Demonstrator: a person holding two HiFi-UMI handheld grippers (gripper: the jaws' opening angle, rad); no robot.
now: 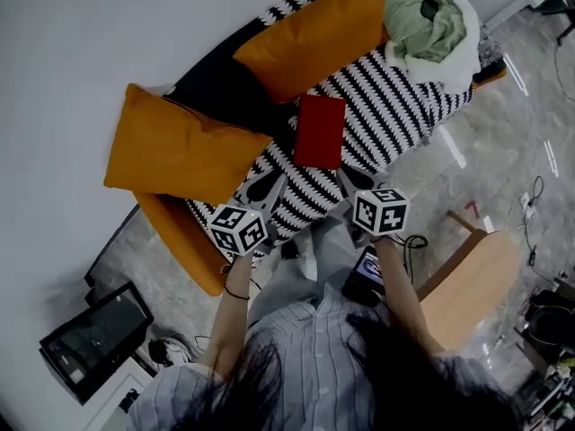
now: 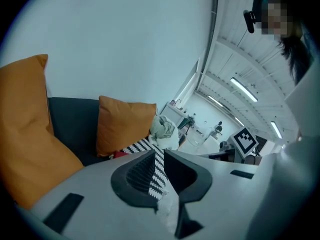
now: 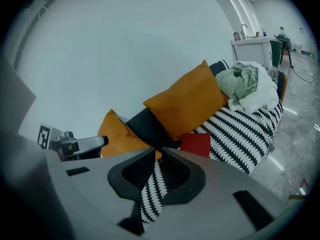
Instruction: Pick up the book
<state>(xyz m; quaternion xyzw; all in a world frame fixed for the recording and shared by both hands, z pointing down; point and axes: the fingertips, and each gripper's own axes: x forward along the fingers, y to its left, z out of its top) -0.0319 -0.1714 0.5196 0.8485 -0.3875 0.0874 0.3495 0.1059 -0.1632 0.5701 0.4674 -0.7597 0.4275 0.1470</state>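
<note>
**Book lies flat on the sofa seat, ahead of two closed grippers**

Sofa (image 1: 404,106), covered in a black-and-white striped throw, fills the middle of the head view. Two orange cushions lean on its dark back, one at the near left (image 1: 180,146) and one farther along (image 1: 314,34). A heap of green and white clothes (image 1: 431,21) sits at the far end.

Between the cushions and the front edge, the red book (image 1: 320,131) lies flat on the stripes, apart from the cushions. Its long axis runs away from the person, nearly in line with the way both grippers point.

The left gripper (image 1: 269,185) and the right gripper (image 1: 346,182) hover over the seat's front edge, short of the book's near end. The book lies ahead and between them, its near corner closer to the right one. Both have their jaws together with nothing between them, so I judge they must part before either can take the cover's edge.
</note>
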